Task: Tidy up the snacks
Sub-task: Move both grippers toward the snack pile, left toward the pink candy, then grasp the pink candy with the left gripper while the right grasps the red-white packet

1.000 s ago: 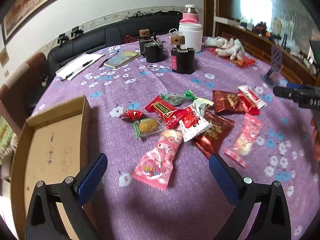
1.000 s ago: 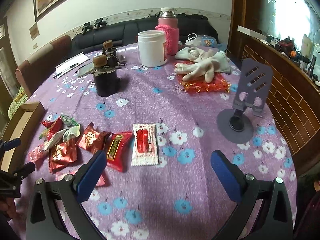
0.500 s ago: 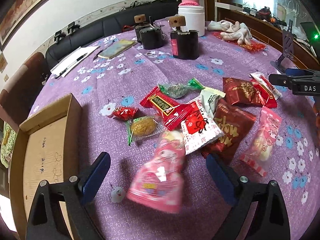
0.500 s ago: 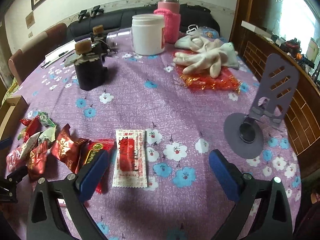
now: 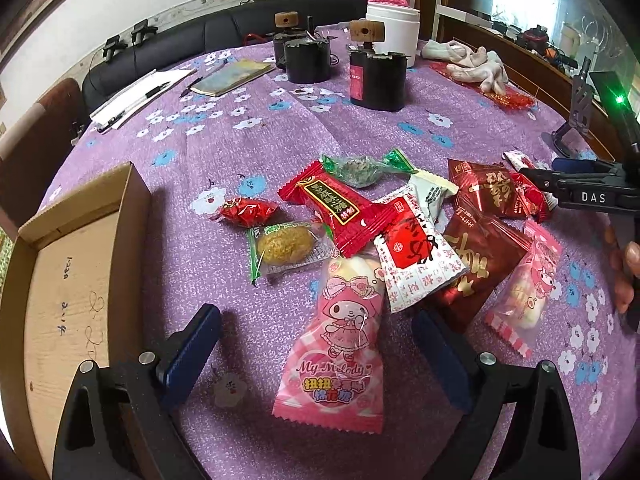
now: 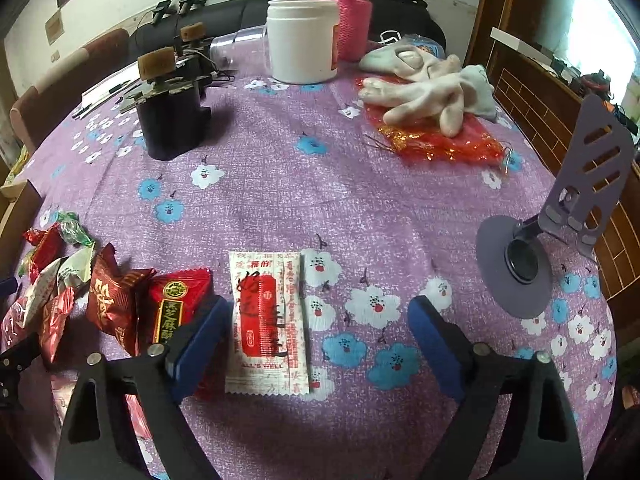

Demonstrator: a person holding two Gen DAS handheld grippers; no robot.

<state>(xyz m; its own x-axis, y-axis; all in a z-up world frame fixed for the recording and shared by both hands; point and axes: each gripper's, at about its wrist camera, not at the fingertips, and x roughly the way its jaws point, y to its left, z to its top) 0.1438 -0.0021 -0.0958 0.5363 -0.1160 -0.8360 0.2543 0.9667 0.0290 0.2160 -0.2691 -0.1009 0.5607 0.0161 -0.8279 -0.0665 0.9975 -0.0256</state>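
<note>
A pile of wrapped snacks lies on the purple flowered tablecloth. In the left wrist view my left gripper (image 5: 316, 344) stands open, with a pink My Melody packet (image 5: 336, 344) lying between its blue pads and touching neither. Beyond it are a red packet (image 5: 332, 204), a clear-wrapped cookie (image 5: 284, 246) and dark red packets (image 5: 480, 264). An open cardboard box (image 5: 132, 208) sits to the left. In the right wrist view my right gripper (image 6: 318, 336) is closing around a flat white-and-red packet (image 6: 266, 320), which lies close to the left pad; the pads do not press on it.
Two black holders with wooden knobs (image 5: 376, 76), a white jar (image 6: 302, 40) and a pink flask stand at the back. White gloves (image 6: 432, 88) lie on red foil at the far right. A grey phone stand (image 6: 580, 184) is at the right edge; paper and pens are at the far left.
Both grippers have come down and closer to the table. The left one now straddles the pink packet. The right one now straddles the white-and-red packet with narrower jaws.
</note>
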